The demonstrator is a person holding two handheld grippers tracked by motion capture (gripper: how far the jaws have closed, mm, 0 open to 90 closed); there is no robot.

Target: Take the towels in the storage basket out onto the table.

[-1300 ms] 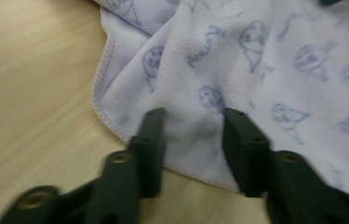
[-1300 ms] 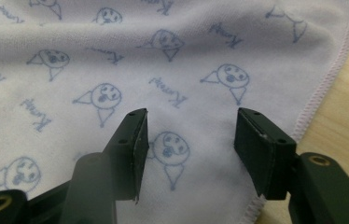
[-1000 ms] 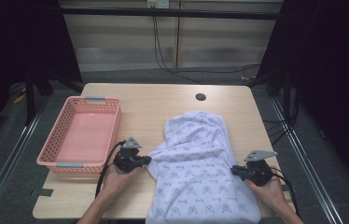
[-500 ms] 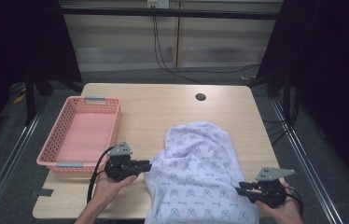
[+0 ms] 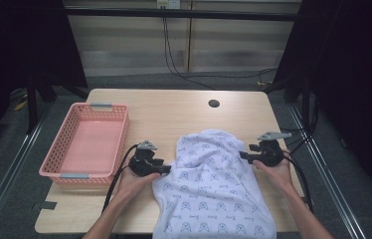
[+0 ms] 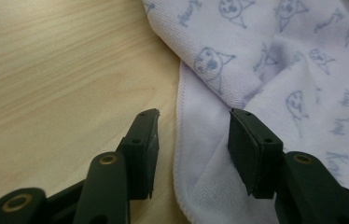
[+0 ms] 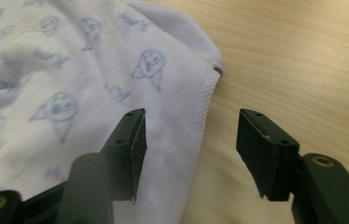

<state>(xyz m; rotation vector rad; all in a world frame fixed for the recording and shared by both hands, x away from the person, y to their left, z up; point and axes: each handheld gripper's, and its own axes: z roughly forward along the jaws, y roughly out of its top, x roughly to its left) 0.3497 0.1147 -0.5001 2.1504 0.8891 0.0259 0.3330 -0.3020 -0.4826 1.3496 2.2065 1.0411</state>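
Since half a second ago, the right tongs (image 5: 242, 155) have moved up from the near right corner of the desk (image 5: 174, 107) to the right edge of the white towel (image 5: 214, 189), about level with the left tongs (image 5: 168, 170), which stay at the towel's left edge. The towel's far end now lies more bunched and rounded between the two hands, while its near end hangs over the desk's front edge.

In the left gripper view the left tongs (image 6: 193, 140) are released, jaws apart, with the towel's stitched hem (image 6: 178, 154) lying between them on the wood. In the right gripper view the right tongs (image 7: 191, 140) are likewise released, straddling the towel's seamed edge (image 7: 205, 102), one jaw over cloth and the other over bare desk.

The towel carries a repeating pale-blue print of small cat-like faces with short cursive words beside them; the writing is too blurred to read. The pink basket (image 5: 54, 164) sits at the desk's left, apart from the towel.
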